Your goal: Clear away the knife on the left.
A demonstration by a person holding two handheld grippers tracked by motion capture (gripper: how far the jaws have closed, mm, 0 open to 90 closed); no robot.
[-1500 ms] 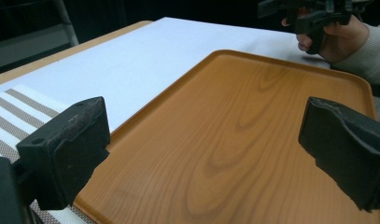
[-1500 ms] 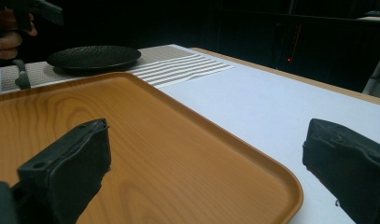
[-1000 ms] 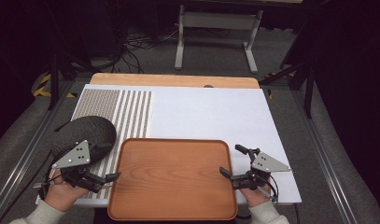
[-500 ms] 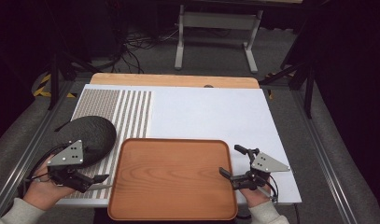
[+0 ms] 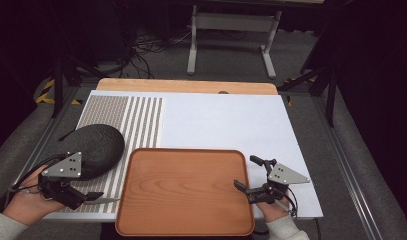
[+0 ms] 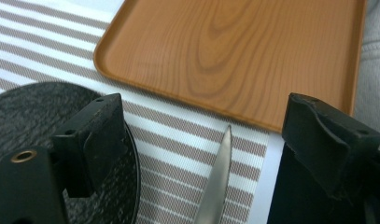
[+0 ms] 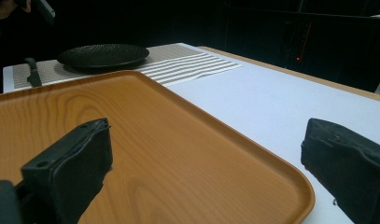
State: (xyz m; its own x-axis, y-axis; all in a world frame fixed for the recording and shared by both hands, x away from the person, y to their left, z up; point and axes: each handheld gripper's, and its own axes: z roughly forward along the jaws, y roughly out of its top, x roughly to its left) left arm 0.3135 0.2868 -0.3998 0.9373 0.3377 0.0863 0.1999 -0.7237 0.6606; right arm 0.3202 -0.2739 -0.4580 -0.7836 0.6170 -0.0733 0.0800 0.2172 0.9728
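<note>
Two grippers (image 5: 76, 195) (image 5: 251, 175) flank unlabelled wooden tray (image 5: 183, 187).

Knife (image 6: 215, 186): blade tip visible in the left gripper view; handle cut off by the bottom edge, grip not discernible. Black plate (image 6: 19, 121): partly covered by the left jaw and cropped at the left and bottom edges. Wooden tray (image 5: 183, 190): near rim cropped by the high view's bottom edge; far side cut off in the left gripper view. Person's forearms: cropped at the bottom edge.
</note>
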